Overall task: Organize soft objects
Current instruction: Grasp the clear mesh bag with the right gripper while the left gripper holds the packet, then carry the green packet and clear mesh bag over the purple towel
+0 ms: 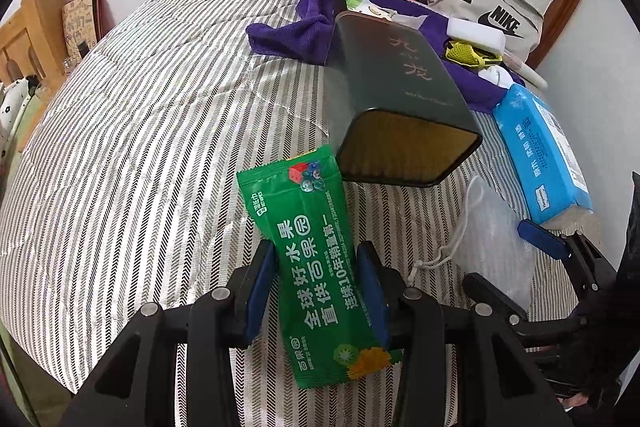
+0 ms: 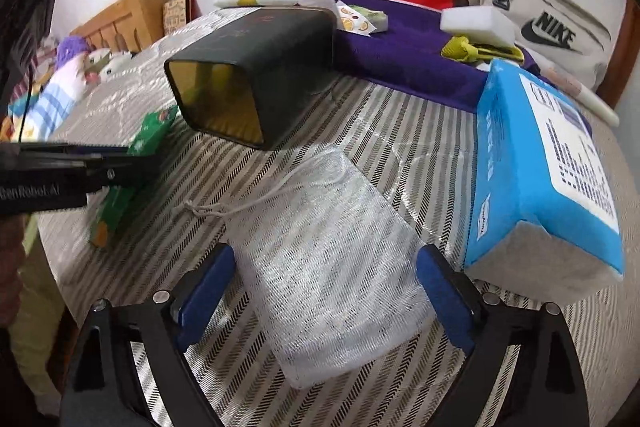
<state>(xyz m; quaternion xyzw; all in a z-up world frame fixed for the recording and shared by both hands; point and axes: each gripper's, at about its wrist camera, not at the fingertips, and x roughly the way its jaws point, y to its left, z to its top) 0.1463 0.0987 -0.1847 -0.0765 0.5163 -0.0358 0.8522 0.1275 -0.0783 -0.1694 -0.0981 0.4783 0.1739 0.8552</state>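
green snack packet [image 1: 320, 263] sits clamped between the blue pads of the left hand-held gripper [image 1: 316, 291], low over the striped bed [image 1: 140, 147]. at its 1 o'clock a dark tin [image 1: 396, 95] lies on its side, mouth open. right hand-held gripper [image 2: 328, 291] stands apart, astride a white mesh pouch [image 2: 332, 259] lying flat on the bed, pads not pressing. blue tissue pack [image 2: 548, 171] lies at the pouch's 2 o'clock.
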